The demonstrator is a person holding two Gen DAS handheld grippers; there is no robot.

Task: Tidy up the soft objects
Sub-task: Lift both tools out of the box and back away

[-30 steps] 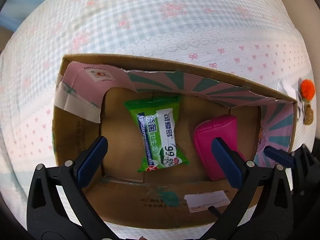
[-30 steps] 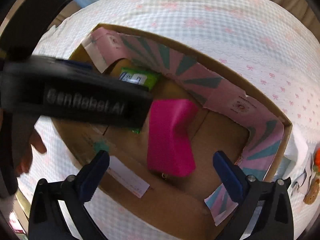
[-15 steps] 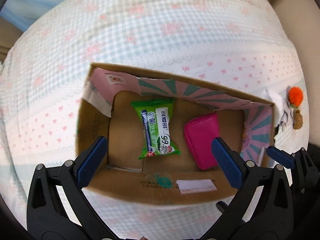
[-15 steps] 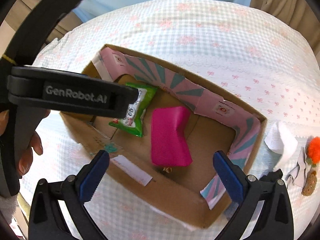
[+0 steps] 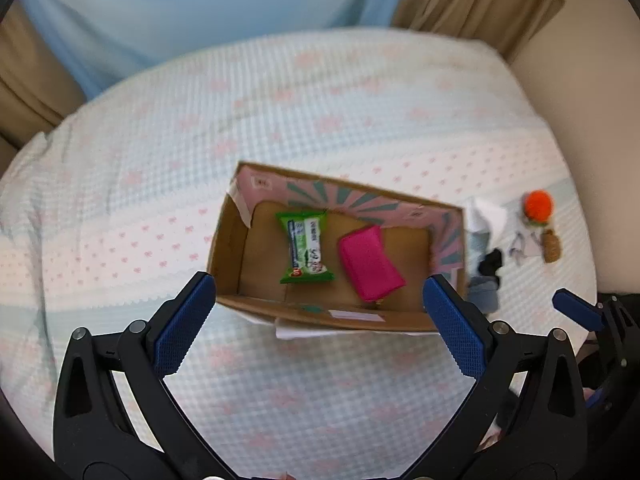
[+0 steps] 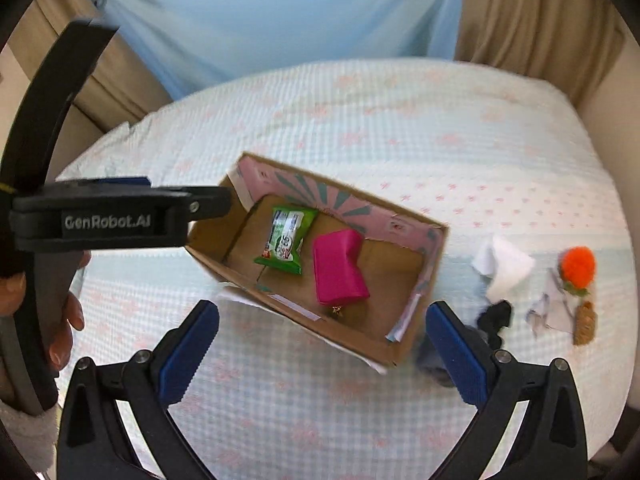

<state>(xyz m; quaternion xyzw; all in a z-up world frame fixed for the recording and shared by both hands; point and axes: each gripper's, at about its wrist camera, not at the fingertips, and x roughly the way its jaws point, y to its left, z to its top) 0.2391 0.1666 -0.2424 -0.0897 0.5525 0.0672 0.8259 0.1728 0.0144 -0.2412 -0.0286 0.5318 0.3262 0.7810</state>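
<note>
Left gripper [image 5: 318, 304] agape, empty, above cardboard box [image 5: 320, 318] on bed [image 5: 120, 208].

Box [image 5: 256, 308] right end is bare; wipes pack [image 5: 306, 246] & pink pouch [image 5: 370, 262] fill the rest.

Bright, even daylight in both views, coming through the pale blue curtain [image 6: 280, 16] behind the far edge of the bed [image 5: 320, 380], so shadows are soft, with only a faint one inside the cardboard box [image 5: 240, 248] along its walls; no glare. Motion blur smears the bedspread print, the box and the small items near the bed's right edge, while the blue finger pads [image 5: 182, 336] stay sharp. Strong fisheye bending curves the bed's edges, and dark vignette fills the corners of both views.
</note>
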